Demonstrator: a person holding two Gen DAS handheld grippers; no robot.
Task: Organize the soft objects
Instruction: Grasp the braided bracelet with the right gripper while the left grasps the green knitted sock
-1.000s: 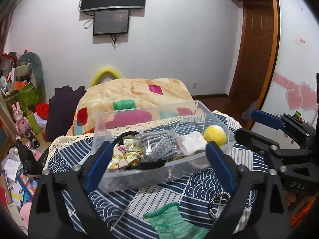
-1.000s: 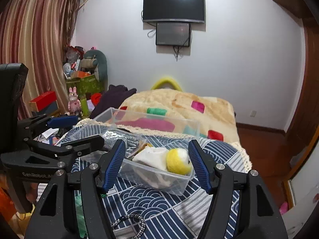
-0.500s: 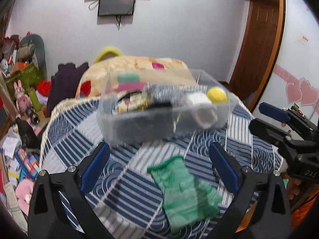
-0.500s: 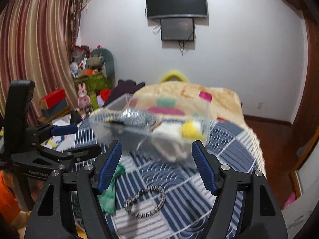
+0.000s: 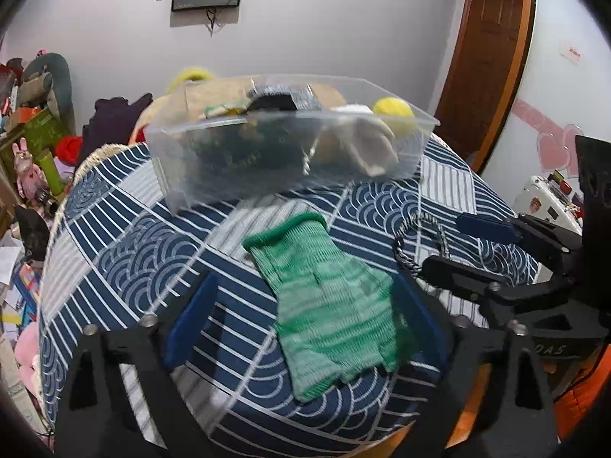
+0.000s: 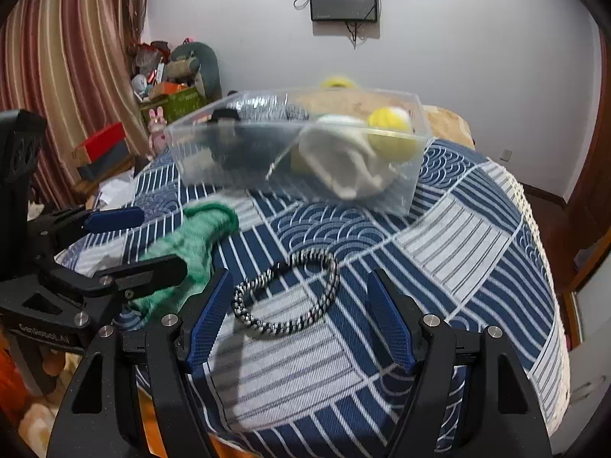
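Note:
A green knitted cloth (image 5: 328,301) lies flat on the blue patterned tablecloth (image 5: 126,252). My left gripper (image 5: 301,328) is open, its fingers on either side of the cloth's near end, just above it. A black-and-white braided band (image 6: 290,297) lies to the cloth's right. My right gripper (image 6: 301,324) is open and straddles the band from above. A clear plastic bin (image 5: 290,152) behind them holds a yellow ball (image 5: 393,114), a white soft item and dark fabric pieces. The cloth also shows in the right wrist view (image 6: 191,244), as does the bin (image 6: 298,152).
The round table drops off at its near edge and right side (image 6: 542,267). Toys, boxes and clutter are piled on the floor at the left (image 5: 30,145). A bed with a patterned blanket lies behind the bin. A wooden door (image 5: 485,57) stands at the right.
Both grippers have pulled back from the bin and tilted down toward the table. The left now hovers over the green cloth, the right over the braided band. Both stay open.

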